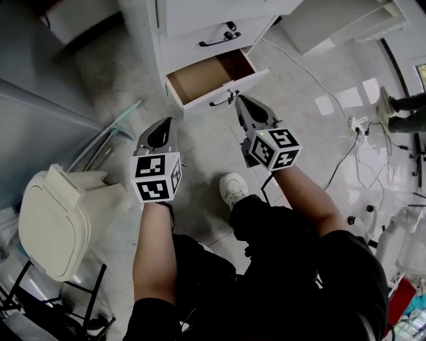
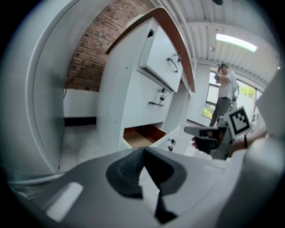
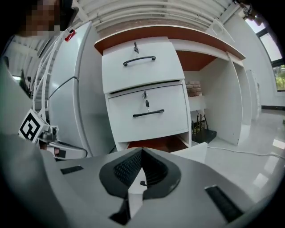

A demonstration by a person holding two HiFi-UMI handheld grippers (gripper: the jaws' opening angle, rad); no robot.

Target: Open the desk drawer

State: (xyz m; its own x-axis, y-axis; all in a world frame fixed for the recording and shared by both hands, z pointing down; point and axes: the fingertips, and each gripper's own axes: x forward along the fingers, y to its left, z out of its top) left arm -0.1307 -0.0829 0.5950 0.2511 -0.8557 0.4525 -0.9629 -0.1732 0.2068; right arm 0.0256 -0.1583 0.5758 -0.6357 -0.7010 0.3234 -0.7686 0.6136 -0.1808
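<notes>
The white desk pedestal (image 1: 200, 20) stands at the top of the head view. Its bottom drawer (image 1: 212, 76) is pulled out, showing a bare brown inside, with a black handle (image 1: 223, 100) on its front. My right gripper (image 1: 239, 100) hovers just in front of that handle, jaws shut and empty. My left gripper (image 1: 166, 123) hangs lower left over the floor, also shut on nothing. In the right gripper view the open drawer (image 3: 156, 143) lies just past my right gripper (image 3: 141, 153). The left gripper view shows the drawer (image 2: 142, 136) beyond my left gripper (image 2: 143, 151).
A beige chair (image 1: 60, 213) stands at the left beside a grey panel. A white cable (image 1: 313, 73) runs across the floor to a power strip (image 1: 356, 126). My shoe (image 1: 233, 188) is below the grippers. Another person (image 2: 225, 95) stands by the window.
</notes>
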